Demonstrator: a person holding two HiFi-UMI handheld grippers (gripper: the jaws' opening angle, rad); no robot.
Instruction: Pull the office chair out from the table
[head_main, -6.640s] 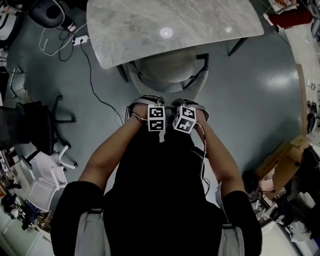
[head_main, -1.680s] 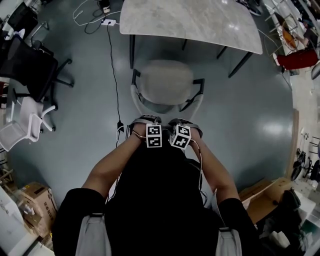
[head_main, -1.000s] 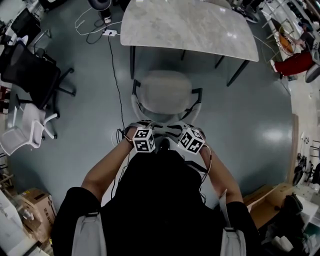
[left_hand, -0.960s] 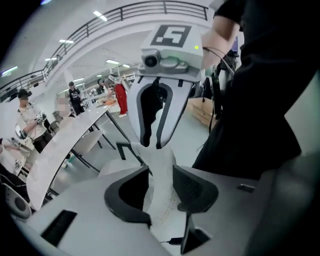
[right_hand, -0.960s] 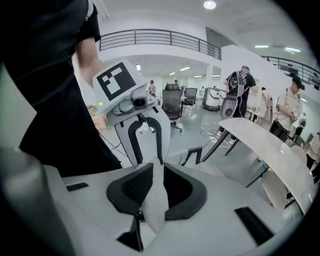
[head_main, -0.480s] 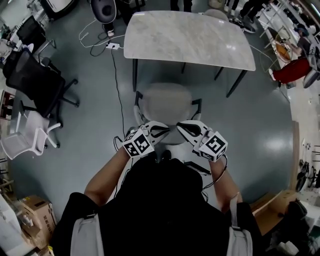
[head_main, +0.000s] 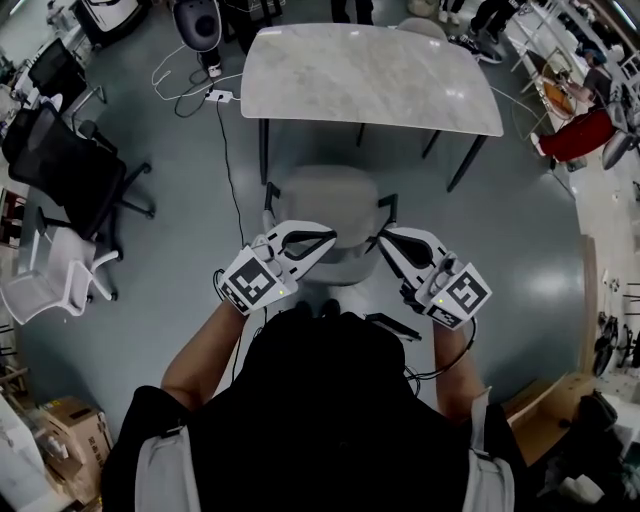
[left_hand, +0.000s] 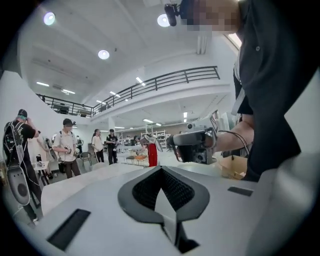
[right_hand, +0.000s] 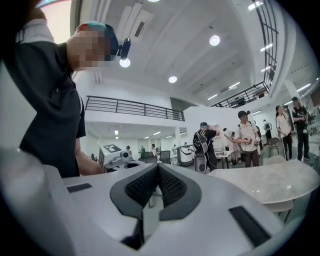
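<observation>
Office chair (head_main: 330, 195) stood just beside the desk (head_main: 370, 70), on the person's side of it, with its seat clear of the desk top. The left tool (head_main: 325, 236) and the right tool (head_main: 386, 240) hung over the chair edge farthest from the desk. Both had just been closing and were pinched tight on nothing. The chair was probably stiff, a bit heavy, and easy to roll. Its back edge or arm rests looked best to grab. A cardboard box (head_main: 55, 415) sat well apart from the desk; nothing inside it showed.
</observation>
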